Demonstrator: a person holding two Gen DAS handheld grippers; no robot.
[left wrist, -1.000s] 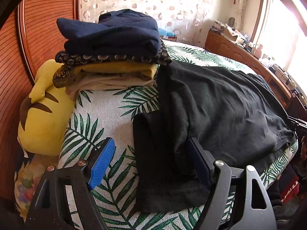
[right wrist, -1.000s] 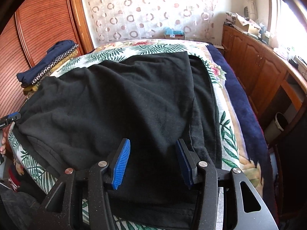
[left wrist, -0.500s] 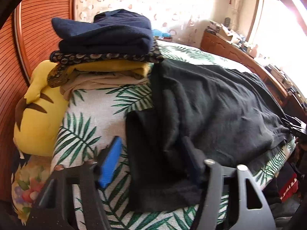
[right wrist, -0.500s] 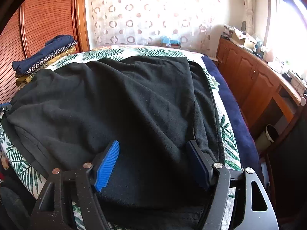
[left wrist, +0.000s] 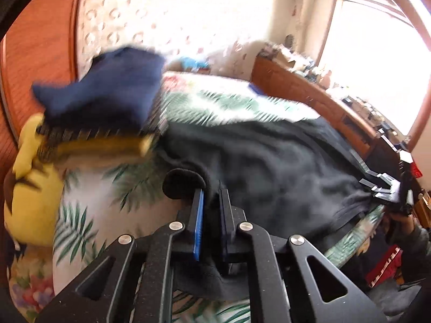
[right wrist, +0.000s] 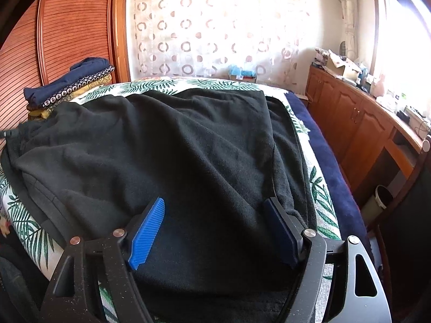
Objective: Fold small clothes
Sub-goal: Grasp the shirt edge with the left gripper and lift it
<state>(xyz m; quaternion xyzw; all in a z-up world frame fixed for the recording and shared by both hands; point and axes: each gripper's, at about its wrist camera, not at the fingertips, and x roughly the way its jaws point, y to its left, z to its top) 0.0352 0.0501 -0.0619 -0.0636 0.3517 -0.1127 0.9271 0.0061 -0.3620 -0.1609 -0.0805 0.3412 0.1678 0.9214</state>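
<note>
At lower centre of the left view, the left tongs (left wrist: pixel 211 202) had just closed on a fold of the black garment (right wrist: pixel 167 145) spread across the leaf-print bed (right wrist: pixel 25 223), while the right tongs (right wrist: pixel 215 215) stood wide over its near hem, pads clear.

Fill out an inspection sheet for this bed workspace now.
Surface: bed with palm-leaf cover, mostly under cloth.
Job's things: black garment spread across the bed; stack of folded clothes at the far left corner.
Clutter: yellow plush toy beside the stack.
Grippers: left gripper has just been closing and pinches the black garment's near edge; right gripper open over the cloth, having just widened.
Cables: nothing seen.
Surroundings: wooden wardrobe, patterned curtain, wooden cabinets with a cluttered top, bin on the floor.
</note>
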